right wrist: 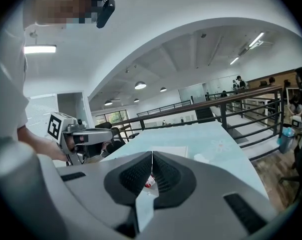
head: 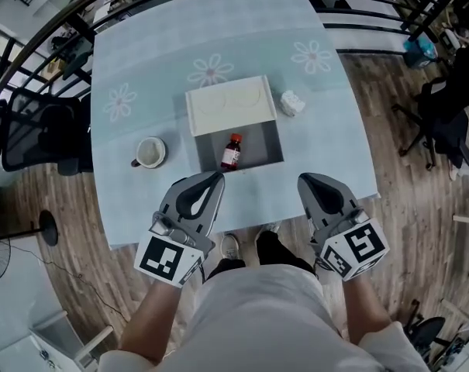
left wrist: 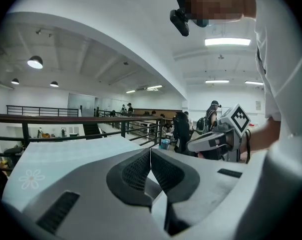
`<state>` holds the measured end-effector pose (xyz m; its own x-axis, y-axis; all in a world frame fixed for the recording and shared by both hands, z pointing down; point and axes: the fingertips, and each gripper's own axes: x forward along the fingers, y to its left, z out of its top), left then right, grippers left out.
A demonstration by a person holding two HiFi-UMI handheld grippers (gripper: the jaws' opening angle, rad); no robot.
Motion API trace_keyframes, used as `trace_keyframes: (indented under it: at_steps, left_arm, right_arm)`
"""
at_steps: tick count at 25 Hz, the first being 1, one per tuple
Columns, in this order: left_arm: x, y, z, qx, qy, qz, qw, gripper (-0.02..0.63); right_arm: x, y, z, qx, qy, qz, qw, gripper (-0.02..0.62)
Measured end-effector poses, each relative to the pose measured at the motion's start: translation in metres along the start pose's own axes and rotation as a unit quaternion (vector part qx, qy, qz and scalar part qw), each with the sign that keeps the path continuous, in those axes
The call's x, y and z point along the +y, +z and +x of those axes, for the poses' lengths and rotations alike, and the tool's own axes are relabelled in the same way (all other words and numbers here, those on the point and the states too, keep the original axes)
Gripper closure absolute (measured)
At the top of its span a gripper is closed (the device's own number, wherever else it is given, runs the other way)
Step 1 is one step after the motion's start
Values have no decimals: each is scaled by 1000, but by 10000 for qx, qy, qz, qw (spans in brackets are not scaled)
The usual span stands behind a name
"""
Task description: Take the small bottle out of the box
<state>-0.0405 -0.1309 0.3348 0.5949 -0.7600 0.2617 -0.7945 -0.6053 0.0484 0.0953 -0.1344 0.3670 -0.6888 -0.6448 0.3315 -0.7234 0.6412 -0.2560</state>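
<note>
The fingers [left wrist: 136, 171] of the left gripper [head: 216, 177] and right gripper [head: 302, 178] are pressed together, empty. The small bottle [head: 231, 152] lies on its side in the open box [head: 261, 147], just ahead of and between both. It looks light, rigid and slippery, so grip across the labelled body.

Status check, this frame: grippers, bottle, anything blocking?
Left gripper shut, empty. Right gripper shut, empty. Small bottle lying in open box, untouched. Nothing blocks it.

Bright, even light comes from ceiling lamps [left wrist: 227, 42]. Both gripper views bend toward dark round edges. Shadows are soft.
</note>
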Motion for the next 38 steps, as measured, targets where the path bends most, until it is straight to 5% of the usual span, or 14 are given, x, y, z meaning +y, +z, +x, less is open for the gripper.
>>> trace_keyframes:
  at_steps: [23,38]
  left_arm:
    - [38,-63,73,984,456,-92,9941,586]
    - [72,-130,108,1810,-65,-259,9831,584]
  right_arm:
    - [-70,-10,42,293,390,189,9986,574]
    - [-72,-24,85,524,145,430,9976,573]
